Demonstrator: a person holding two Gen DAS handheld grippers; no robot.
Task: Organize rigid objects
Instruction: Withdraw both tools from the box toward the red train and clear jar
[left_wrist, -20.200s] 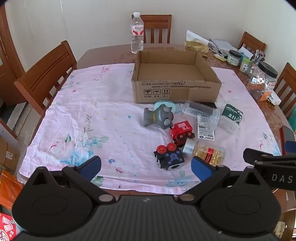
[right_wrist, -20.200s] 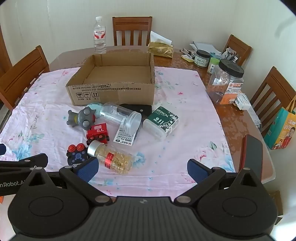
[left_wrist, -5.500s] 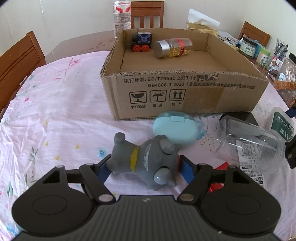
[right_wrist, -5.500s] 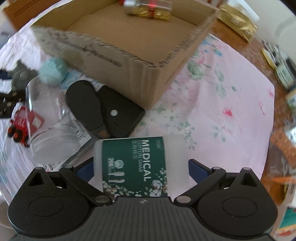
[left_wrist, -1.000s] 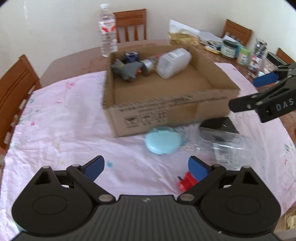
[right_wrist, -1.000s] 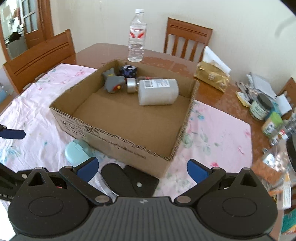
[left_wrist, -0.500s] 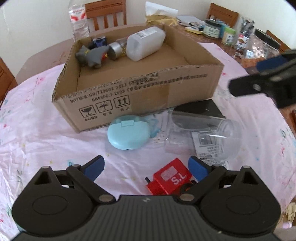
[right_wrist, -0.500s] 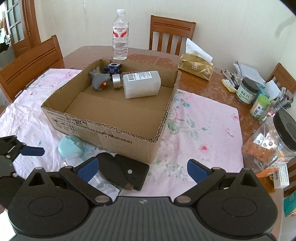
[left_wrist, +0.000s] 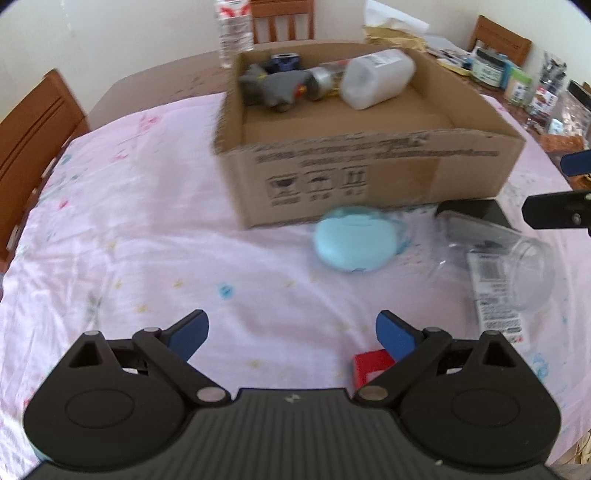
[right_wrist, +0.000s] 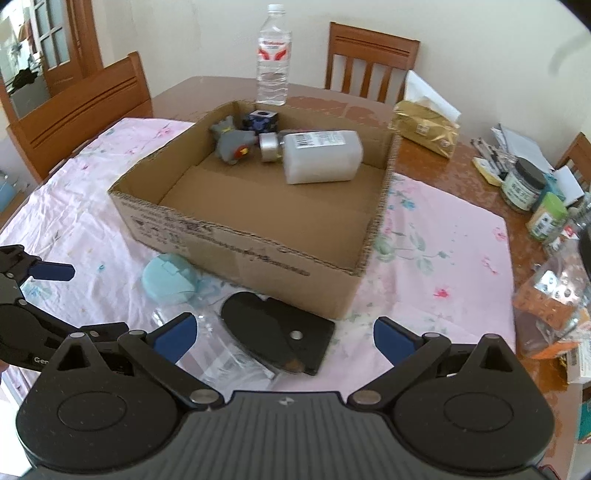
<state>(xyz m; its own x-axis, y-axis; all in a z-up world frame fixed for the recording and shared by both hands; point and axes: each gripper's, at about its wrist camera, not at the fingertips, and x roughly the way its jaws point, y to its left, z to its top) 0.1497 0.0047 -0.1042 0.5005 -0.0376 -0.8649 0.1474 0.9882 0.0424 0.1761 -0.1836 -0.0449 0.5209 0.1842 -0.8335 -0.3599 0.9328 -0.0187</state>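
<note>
Cardboard box (right_wrist: 236, 236) edge borders blue case (left_wrist: 356, 243); both grippers' fingers spread.

**Little legible print**

The box (left_wrist: 369, 173) carried three handling pictograms under blurred lines of print. "Gen" showed on the left hand-held gripper (right_wrist: 37, 360). A barcode marked the white bottle (right_wrist: 321, 157). The water bottle's (right_wrist: 273, 55) red label was unreadable.

Brown wooden bench (right_wrist: 325, 98), near part covered by pink floral cloth (right_wrist: 443, 266). On the cloth: cardboard box (right_wrist: 258, 236), pale blue case (left_wrist: 354, 243), black case (right_wrist: 280, 339), clear jar (left_wrist: 498, 266), red toy (left_wrist: 369, 363). Water bottle (right_wrist: 273, 59) on bare wood.
</note>
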